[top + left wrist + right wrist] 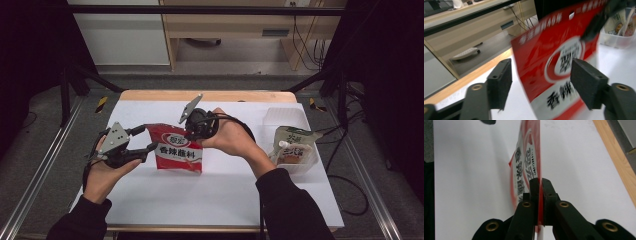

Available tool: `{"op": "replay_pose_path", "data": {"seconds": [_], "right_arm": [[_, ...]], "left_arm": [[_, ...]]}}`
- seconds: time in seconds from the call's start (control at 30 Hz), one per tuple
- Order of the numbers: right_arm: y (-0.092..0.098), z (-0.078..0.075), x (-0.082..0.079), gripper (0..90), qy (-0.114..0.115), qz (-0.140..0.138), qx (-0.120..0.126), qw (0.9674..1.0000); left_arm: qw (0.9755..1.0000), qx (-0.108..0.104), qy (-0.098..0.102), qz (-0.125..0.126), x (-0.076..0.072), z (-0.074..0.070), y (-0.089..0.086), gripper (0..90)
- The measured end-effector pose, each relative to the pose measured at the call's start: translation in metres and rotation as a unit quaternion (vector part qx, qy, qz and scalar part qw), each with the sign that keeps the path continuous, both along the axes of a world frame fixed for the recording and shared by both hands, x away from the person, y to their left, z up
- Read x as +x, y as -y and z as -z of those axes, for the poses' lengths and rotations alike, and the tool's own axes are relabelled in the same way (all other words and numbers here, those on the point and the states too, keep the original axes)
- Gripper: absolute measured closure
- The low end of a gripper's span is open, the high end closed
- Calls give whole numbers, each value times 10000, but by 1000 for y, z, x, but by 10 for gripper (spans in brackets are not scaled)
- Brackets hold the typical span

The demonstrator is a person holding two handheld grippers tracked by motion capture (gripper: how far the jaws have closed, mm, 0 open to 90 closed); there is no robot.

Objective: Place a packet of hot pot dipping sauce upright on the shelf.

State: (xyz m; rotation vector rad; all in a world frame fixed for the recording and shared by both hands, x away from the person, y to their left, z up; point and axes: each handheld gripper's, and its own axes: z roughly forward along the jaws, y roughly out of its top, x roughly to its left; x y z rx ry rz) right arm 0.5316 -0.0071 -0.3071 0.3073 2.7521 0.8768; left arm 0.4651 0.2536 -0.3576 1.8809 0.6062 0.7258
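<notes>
Left gripper [142,141] sits at the left edge of the red seasoning packet [179,154], its jaws spread apart; in the left gripper view the packet [559,62] stands between the pads without either pressing on it. Packet stands upright on the white table [200,195], near its middle. Right gripper [192,134] is clamped tight on the packet's top edge, and its own view shows both pads pinching the thin red film [539,165]. Further right, a clear plastic bin [295,150] holds a pale pouch [292,145].
</notes>
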Motion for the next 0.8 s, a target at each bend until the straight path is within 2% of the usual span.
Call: {"op": "replay_pose_path", "data": {"seconds": [0.13, 0.17, 0.27, 0.37, 0.4, 0.43, 0.47, 0.63, 0.67, 0.7, 0.8], "right_arm": [[9, -10, 1, 899, 120, 19, -44, 9999], [9, -10, 1, 899, 120, 19, -44, 9999], [16, -17, 4, 899, 174, 82, -23, 9998], [25, -25, 6, 899, 236, 159, 6, 9996], [32, -29, 9, 899, 260, 211, 34, 9994], [35, -31, 10, 899, 260, 229, 46, 9994], [39, -33, 11, 899, 259, 276, 70, 9993], [54, -42, 15, 899, 332, 349, 53, 9988], [63, -46, 17, 899, 359, 418, 80, 9984], [63, -46, 17, 899, 359, 418, 80, 9984], [76, -53, 19, 899, 408, 538, 165, 9976]], "left_arm": [[9997, 78, -130, -194, -4, 24, -14, 280], [9997, 78, -130, -194, -4, 24, -14, 263], [9988, 151, -300, -361, 0, 38, -23, 232], [9968, 302, -469, -575, 5, 51, -31, 180], [9948, 253, -675, -718, 9, 59, -35, 154], [9948, 253, -675, -718, 9, 59, -35, 145], [9935, 274, -747, -819, 11, 66, -37, 140], [9915, 383, -804, -950, 13, 74, -40, 117], [9913, 387, -791, -980, 13, 74, -40, 105], [9911, 434, -763, -1005, 13, 74, -41, 105], [9909, 386, -722, -1064, 12, 75, -44, 82]]}}
